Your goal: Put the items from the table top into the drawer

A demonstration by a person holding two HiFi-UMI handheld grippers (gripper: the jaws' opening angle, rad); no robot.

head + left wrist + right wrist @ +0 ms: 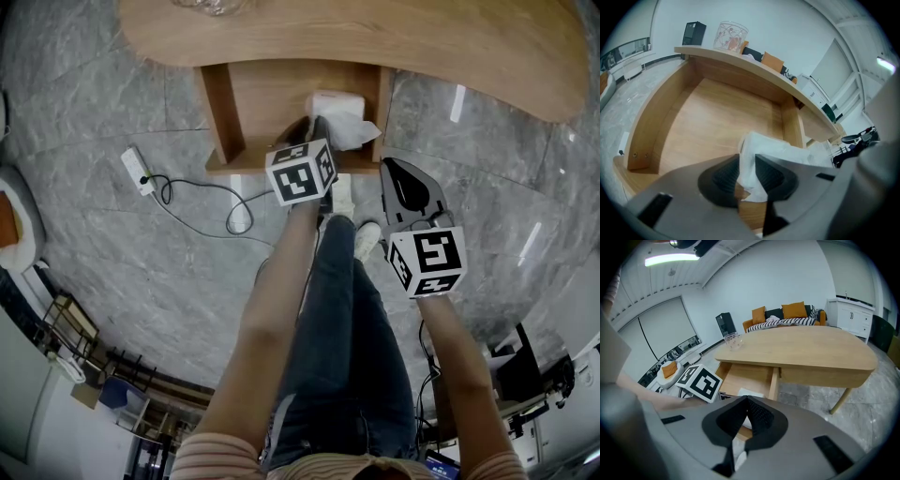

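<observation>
Tissue packet (339, 114), white and crumpled, lies inside the open drawer (217, 112) under the bench (375, 37); left tool (746, 164) stands partly open astride its edge; right tool (744, 401) is closed, empty, outside the drawer.

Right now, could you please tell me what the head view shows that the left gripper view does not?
Only the head view: the right gripper, the person's legs and a power strip on the floor. Only the left gripper view: the jaws seen from close up, standing apart with the white tissue pack between them, and a black box behind the table top. Both: the open drawer, that pack and the left gripper.
</observation>
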